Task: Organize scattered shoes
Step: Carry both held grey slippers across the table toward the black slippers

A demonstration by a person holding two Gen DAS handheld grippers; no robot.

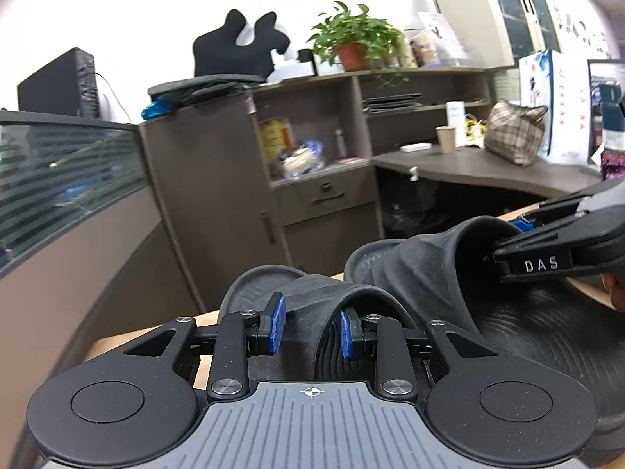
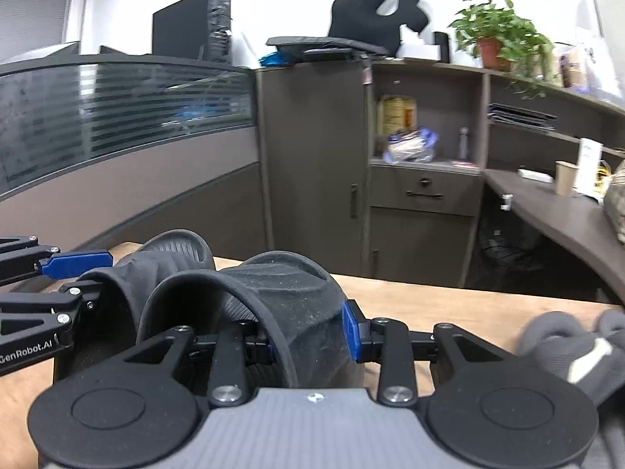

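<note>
Two slides (image 2: 250,297) side by side on table (image 2: 449,297).

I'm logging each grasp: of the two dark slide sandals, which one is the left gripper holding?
The dark grey rubber slide sandal on the left, its strap between the left gripper pads; the matching right-hand slide sits in the right gripper.

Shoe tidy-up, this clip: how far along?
Midway. The two dark slides sit side by side on the wooden table: left hand-held gripper grips the left slide, right hand-held gripper the right slide. Left: release both; a grey sneaker lies apart.
</note>
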